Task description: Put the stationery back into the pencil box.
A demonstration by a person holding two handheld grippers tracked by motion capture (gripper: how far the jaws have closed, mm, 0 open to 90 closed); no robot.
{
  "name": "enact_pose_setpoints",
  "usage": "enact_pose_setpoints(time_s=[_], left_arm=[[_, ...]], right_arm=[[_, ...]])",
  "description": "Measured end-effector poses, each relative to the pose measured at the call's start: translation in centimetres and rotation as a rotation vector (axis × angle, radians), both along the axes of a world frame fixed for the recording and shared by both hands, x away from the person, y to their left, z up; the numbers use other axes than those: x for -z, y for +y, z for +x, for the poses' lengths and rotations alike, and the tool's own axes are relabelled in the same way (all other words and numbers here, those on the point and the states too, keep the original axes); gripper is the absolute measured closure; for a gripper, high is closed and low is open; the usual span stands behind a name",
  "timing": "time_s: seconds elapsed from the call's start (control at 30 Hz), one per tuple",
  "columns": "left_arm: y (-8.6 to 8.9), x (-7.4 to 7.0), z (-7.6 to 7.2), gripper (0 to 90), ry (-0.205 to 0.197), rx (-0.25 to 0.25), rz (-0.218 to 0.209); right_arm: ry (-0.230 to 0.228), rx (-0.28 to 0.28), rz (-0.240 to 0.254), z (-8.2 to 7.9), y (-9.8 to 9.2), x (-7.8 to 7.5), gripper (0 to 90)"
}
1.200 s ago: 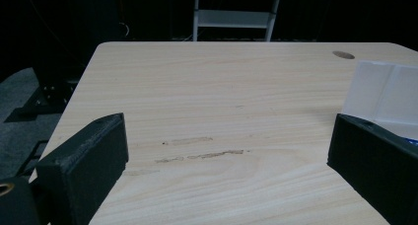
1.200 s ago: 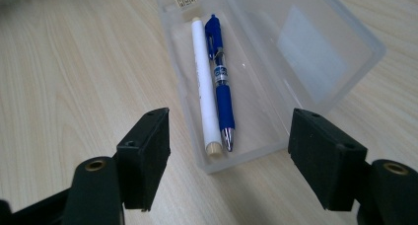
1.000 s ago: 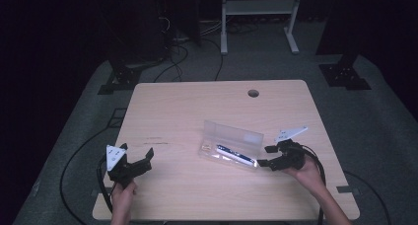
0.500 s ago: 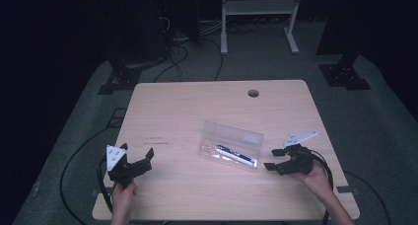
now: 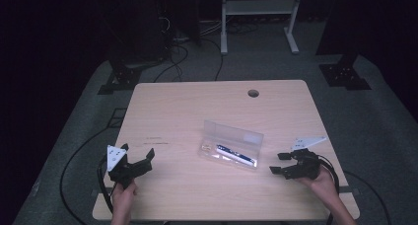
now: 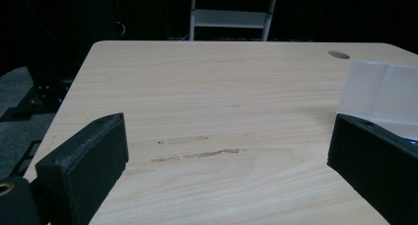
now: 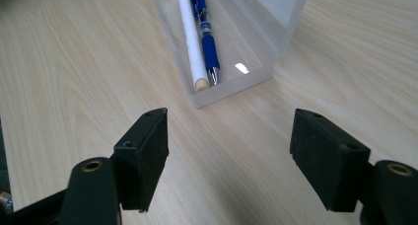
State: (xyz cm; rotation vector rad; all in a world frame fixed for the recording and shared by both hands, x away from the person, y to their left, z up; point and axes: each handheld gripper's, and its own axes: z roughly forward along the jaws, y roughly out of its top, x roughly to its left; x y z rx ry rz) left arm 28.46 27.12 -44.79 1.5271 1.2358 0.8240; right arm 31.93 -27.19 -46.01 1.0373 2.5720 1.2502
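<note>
Your right gripper (image 5: 281, 163) stands wide open with nothing between its jaws, resting low over the desk (image 5: 197, 101). The case (image 7: 231, 47) lies just ahead of it, clear plastic with its lid raised at the far side. A blue pen (image 7: 204, 35) and a white pen (image 7: 191, 42) lie side by side in the tray, tips pointing toward your right gripper.

The main risk, as I judge it, is the case itself. It looks light and slick, so a jaw that meets its near wall would likely push it across the desk rather than grip it. If you reach for a pen, the two touch along their length; a jaw coming down between them could roll one aside or pinch both. The raised lid could also be knocked shut, or the whole case tipped, if you come in too high from the far side.

Your left gripper (image 5: 137, 162) is open too and holds nothing, well apart from the case, which shows at the right edge of its own view. It is too far to steady the tray as it stands.

Small pale bits lie at the case's far end in the high view; I cannot tell what they are. Nothing lies between your right gripper and the case. The round hole (image 5: 253, 93) sits well beyond.
</note>
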Motion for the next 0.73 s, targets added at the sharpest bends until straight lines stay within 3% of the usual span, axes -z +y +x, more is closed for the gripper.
enact_pose_setpoints(time_s=[0.3, 0.47, 0.63, 0.73], left_arm=[[-0.4, 0.7, 0.2, 1.1, 0.024, -0.010, 0.004], [-0.7, 1.1, 0.2, 1.1, 0.012, -0.030, 0.026], [-0.7, 1.5, 0.4, 1.1, 0.032, -0.042, 0.014], [-0.9, 1.6, 0.3, 1.1, 0.021, -0.043, 0.018]], right_arm=[[-0.013, 0.029, 0.024, -1.9, -1.6, 0.7, 29.7], [-0.038, 0.060, 0.083, -3.3, -2.8, 1.4, 29.6], [-0.065, 0.101, 0.133, -4.0, -3.9, 1.8, 27.8], [-0.067, 0.123, 0.192, -4.2, -4.4, 1.9, 27.5]])
